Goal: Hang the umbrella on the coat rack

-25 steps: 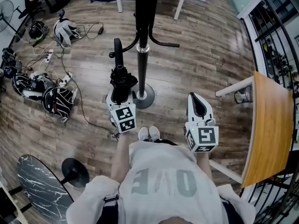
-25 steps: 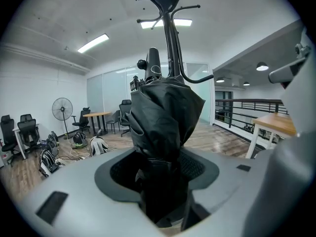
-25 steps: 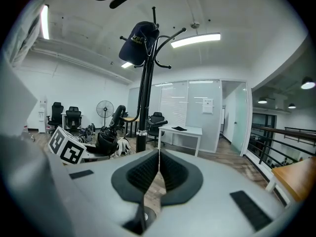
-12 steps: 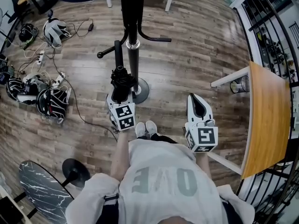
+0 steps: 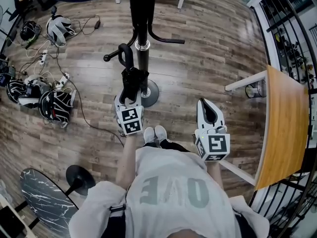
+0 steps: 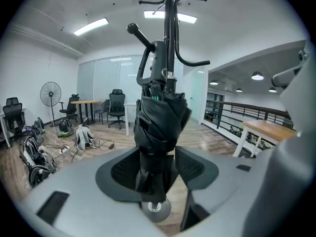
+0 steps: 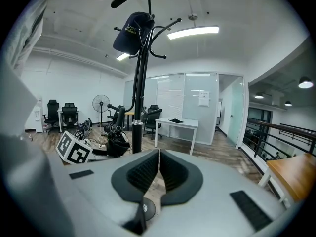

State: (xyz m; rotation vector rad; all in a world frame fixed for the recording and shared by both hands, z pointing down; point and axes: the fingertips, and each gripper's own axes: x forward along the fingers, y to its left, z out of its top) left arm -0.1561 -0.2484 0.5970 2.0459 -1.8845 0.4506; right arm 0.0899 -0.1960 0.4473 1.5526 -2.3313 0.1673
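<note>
My left gripper (image 5: 130, 99) is shut on a folded black umbrella (image 5: 132, 82), held upright with its curved handle (image 5: 125, 53) on top. In the left gripper view the umbrella (image 6: 160, 127) stands between the jaws, and its handle (image 6: 148, 58) is right beside the black coat rack pole (image 6: 170, 38), close to a lower hook (image 6: 195, 62). The coat rack (image 5: 142, 38) rises just beyond the umbrella, its round base (image 5: 148, 93) on the floor. My right gripper (image 5: 208, 114) is shut and empty, off to the right. A dark cap (image 7: 132, 31) hangs high on the rack.
Backpacks, helmets and cables (image 5: 44, 90) litter the wood floor at left. A wooden table (image 5: 280, 128) stands at right beside a black railing (image 5: 292, 29). A dark marbled round table (image 5: 44, 202) and a round stand base (image 5: 79, 181) sit at lower left.
My left gripper has carried the umbrella up and forward, so its handle now sits against the rack pole near the lower hooks. The right gripper has barely moved.
</note>
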